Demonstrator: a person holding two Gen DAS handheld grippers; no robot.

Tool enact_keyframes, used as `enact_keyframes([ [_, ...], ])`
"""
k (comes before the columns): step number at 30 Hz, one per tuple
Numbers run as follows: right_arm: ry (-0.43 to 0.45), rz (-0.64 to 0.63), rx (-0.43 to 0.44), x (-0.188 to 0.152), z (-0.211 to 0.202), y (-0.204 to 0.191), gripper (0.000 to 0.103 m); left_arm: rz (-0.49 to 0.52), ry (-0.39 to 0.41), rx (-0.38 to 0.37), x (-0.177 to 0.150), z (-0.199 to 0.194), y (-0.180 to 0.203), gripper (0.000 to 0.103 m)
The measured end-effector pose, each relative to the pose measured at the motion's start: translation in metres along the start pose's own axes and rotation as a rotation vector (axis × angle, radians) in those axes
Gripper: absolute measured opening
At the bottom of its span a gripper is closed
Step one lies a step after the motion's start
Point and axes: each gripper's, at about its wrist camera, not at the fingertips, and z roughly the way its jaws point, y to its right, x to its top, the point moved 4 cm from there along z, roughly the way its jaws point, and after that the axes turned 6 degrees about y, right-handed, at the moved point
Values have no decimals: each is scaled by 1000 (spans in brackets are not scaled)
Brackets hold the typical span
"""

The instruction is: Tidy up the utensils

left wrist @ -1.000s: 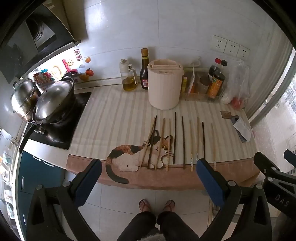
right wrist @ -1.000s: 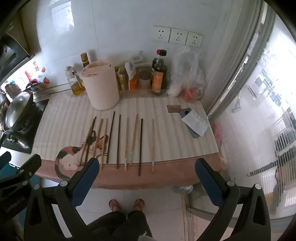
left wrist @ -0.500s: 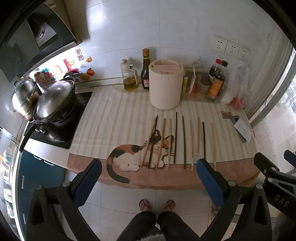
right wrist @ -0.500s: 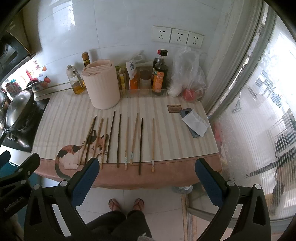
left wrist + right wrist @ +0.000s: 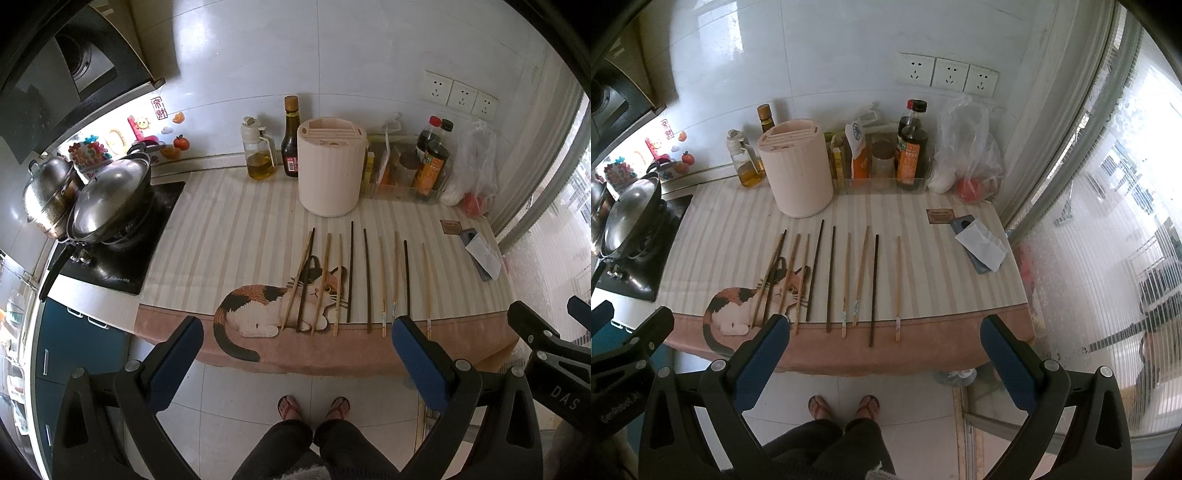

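Little has shifted over the last second: both views have crept slightly closer to the counter, and nothing on it has moved. We hold the left gripper and the right gripper above the floor in front of the counter edge, both with jaws spread wide and nothing between the blue pads. Ten chopsticks lie side by side on the striped cat-print mat, light and dark ones mixed, the leftmost pair crossing over the cat's head. Just behind them stands the cream utensil holder, slots on top, none of the chopsticks in it. A lidded wok sits on the stove at left.
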Motion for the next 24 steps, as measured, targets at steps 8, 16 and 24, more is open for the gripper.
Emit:
enact_keyframes([
  [8,2,-2,1,0,-6,-3,103,-1,8,-2,-5,-10,-6,103],
  [16,4,-5,1,-1,-13,-6,103,-1,8,-2,-6,-11,-6,103],
  [24,4,-4,1,-1,-11,-5,103,-1,9,-2,-6,-13,-7,103],
])
